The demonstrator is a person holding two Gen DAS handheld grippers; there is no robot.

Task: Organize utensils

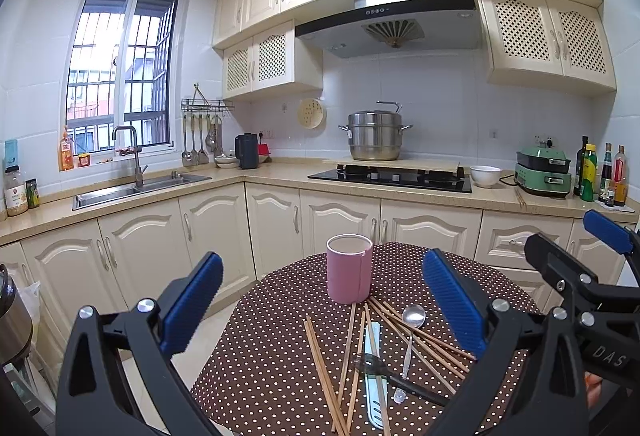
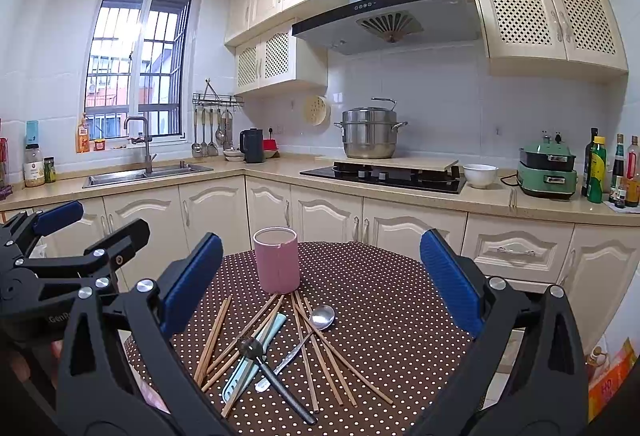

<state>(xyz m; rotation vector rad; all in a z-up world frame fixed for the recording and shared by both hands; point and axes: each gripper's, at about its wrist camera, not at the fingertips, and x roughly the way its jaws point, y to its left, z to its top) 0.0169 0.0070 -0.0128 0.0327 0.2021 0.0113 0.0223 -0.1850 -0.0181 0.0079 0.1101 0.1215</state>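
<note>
Both grippers, left gripper (image 1: pixel 322 300) and right gripper (image 2: pixel 320 282), hang spread and empty above the table (image 2: pixel 400 316). Chopsticks (image 2: pixel 216 336), a metal spoon (image 2: pixel 322 318), a dark fork (image 2: pixel 276 376) and a pale green utensil (image 2: pixel 256 352) lie heaped mid-table, just before the pink holder (image 2: pixel 277 260). I judge nothing sorted yet; next I'd pinch one topmost piece.

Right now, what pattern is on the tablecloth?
Brown tablecloth with small white polka dots, clearest in the right wrist view.

Home kitchen, cream cabinets (image 1: pixel 340 211), sink (image 1: pixel 136 189), gas hob (image 1: pixel 390 177), range hood (image 1: pixel 388 23)
</note>
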